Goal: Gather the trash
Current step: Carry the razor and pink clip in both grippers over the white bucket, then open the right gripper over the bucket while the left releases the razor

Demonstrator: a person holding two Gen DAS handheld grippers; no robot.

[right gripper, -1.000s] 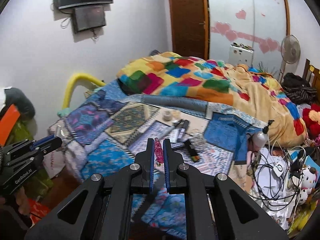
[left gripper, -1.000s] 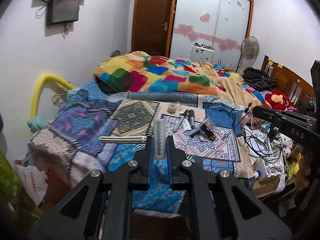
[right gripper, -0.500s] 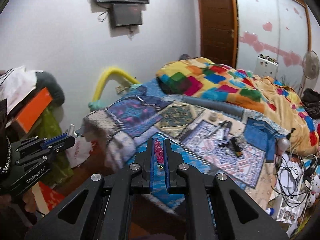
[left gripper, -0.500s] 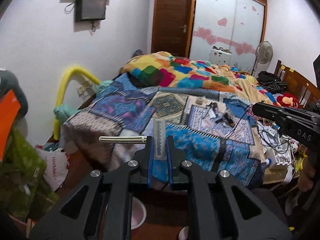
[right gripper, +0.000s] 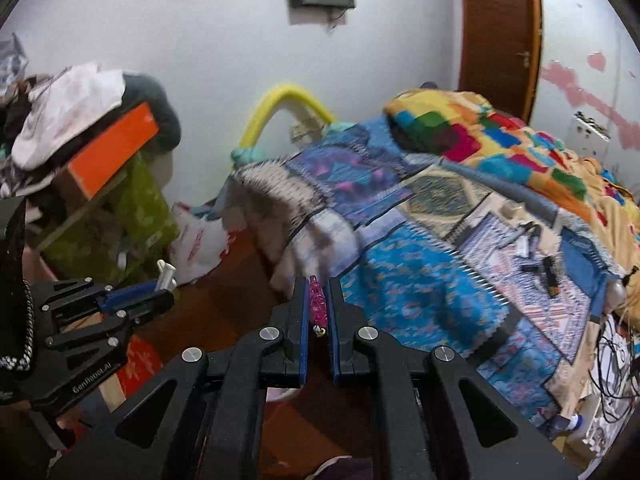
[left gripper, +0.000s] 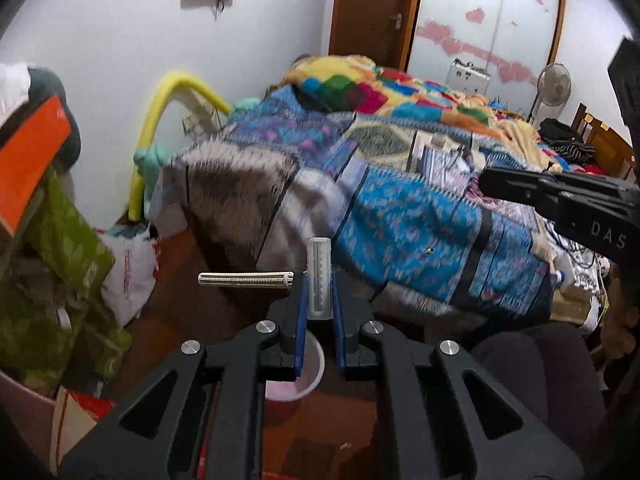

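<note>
My left wrist camera looks forward and down along its black two-finger left tool (left gripper: 319, 300), facing the foot of the bed under its blue patchwork quilt (left gripper: 404, 216), with the brown floor (left gripper: 192, 312) close below. My right wrist camera sits just beside it, looking the same way along the black right tool (right gripper: 318, 308). Both views share the quilt, the bent yellow foam tube (left gripper: 160, 120) by the white wall, the brown wooden door (right gripper: 496, 28), and each other's tool at the frame edge.
</note>
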